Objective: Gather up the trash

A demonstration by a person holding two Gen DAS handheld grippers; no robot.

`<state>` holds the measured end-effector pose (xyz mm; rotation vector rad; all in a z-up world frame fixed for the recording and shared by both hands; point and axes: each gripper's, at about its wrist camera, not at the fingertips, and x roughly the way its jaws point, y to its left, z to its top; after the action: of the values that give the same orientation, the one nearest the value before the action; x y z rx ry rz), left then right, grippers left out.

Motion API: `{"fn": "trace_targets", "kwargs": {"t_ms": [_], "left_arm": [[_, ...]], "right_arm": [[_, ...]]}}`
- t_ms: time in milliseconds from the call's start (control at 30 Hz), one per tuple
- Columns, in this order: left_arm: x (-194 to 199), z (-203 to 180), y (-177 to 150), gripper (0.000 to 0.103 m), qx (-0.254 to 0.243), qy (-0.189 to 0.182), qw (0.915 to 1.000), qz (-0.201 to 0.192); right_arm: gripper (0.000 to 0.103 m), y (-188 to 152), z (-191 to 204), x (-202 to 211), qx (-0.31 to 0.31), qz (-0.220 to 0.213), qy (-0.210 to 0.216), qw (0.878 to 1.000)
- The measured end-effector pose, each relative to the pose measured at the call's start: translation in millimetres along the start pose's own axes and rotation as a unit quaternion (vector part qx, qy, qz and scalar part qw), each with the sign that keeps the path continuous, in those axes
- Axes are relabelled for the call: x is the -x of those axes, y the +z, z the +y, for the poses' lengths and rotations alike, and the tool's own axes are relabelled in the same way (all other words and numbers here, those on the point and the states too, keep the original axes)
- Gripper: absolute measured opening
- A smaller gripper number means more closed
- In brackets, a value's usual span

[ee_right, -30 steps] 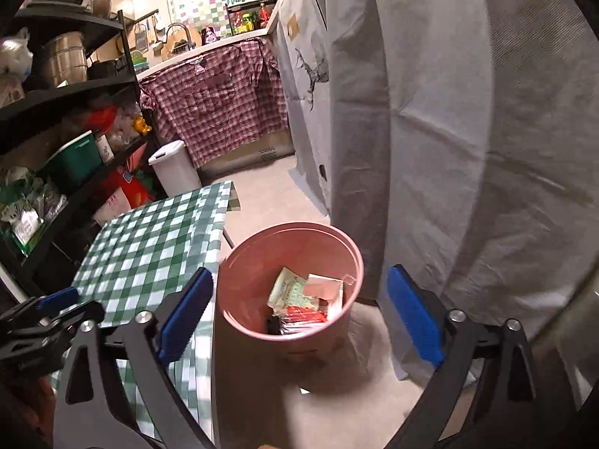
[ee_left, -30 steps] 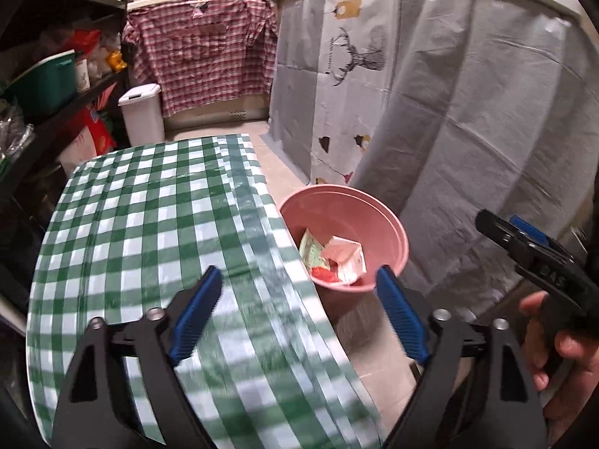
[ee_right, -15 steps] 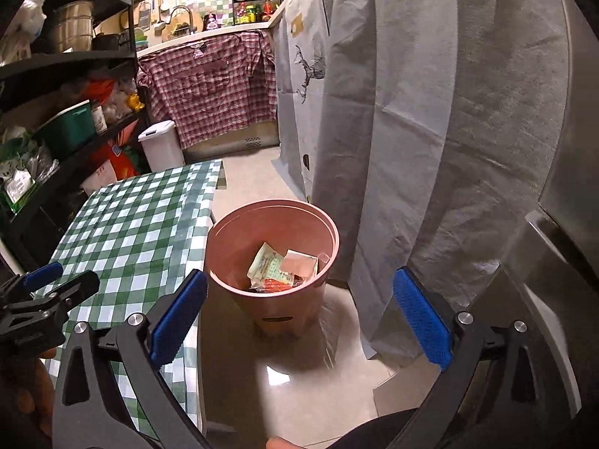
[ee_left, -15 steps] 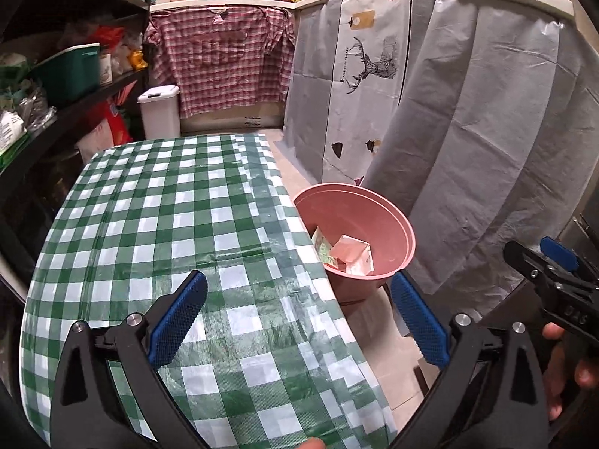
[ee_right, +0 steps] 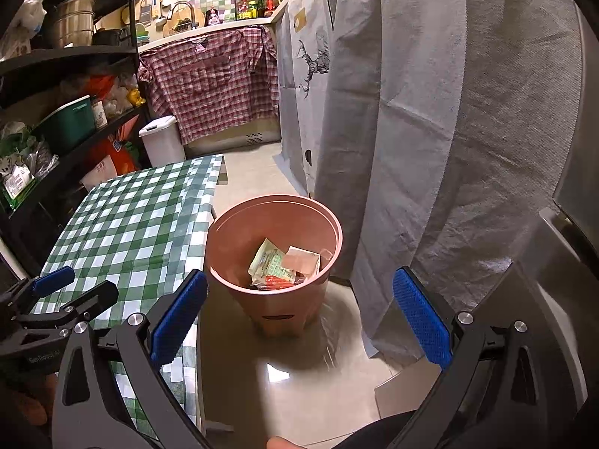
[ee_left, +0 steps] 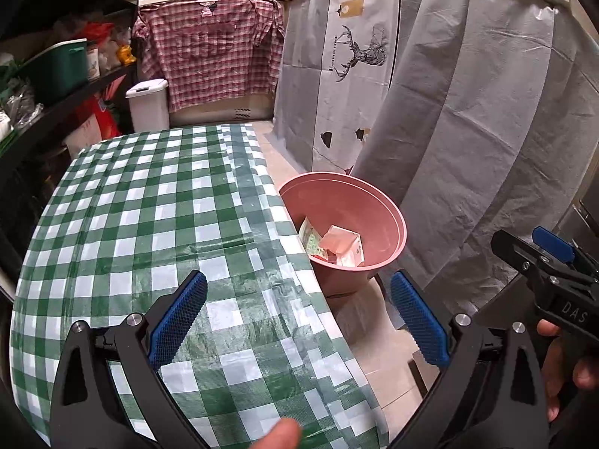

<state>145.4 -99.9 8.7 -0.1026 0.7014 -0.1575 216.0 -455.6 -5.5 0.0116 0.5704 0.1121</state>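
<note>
The trash [ee_right: 284, 267] lies in the bottom of the one pink bin [ee_right: 329, 224] at the centre of the right wrist frame, on the floor beside the checked surface [ee_left: 131, 224]; it looks like light, crumply paper and foil wrappers, best pinched by a free edge or corner. I count three or four pieces, overlapping so the number is uncertain. Two tools show: the left hand-held gripper [ee_left: 297, 321] and the right hand-held gripper [ee_right: 299, 318], both spread wide and empty.
</note>
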Motion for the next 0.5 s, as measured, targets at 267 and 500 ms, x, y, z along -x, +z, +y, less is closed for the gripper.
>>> {"fn": "trace_targets", "kwargs": {"t_ms": [267, 500], "left_arm": [[0.1, 1.4, -0.7, 0.095, 0.004, 0.001, 1.0, 0.001], [0.7, 1.0, -1.2, 0.095, 0.008, 0.003, 1.0, 0.002]], "right_arm": [[0.098, 0.8, 1.7, 0.6, -0.002, 0.0, 0.0, 1.0], [0.098, 0.7, 1.5, 0.1, -0.002, 0.0, 0.0, 1.0]]}}
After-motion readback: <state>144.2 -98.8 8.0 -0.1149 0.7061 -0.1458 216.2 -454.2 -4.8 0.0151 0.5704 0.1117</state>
